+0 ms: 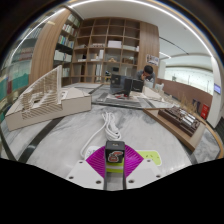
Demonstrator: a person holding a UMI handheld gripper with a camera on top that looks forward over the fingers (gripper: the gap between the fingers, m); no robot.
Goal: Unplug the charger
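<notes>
From the gripper view, the gripper [114,168] has its magenta pads [97,159] closed on a small dark rectangular charger [115,156]. A white cable [106,127] trails ahead from it across the pale grey table [60,135], towards a white slatted rack [40,98].

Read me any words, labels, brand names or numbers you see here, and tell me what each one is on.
No text here can be read.
Small dark charger plug held between the tool's magenta pads: pale markings on its face, too small to read.
White cable running ahead of it on the light table: no print visible.
Wooden bookshelves beyond: spines too blurred to read.
</notes>
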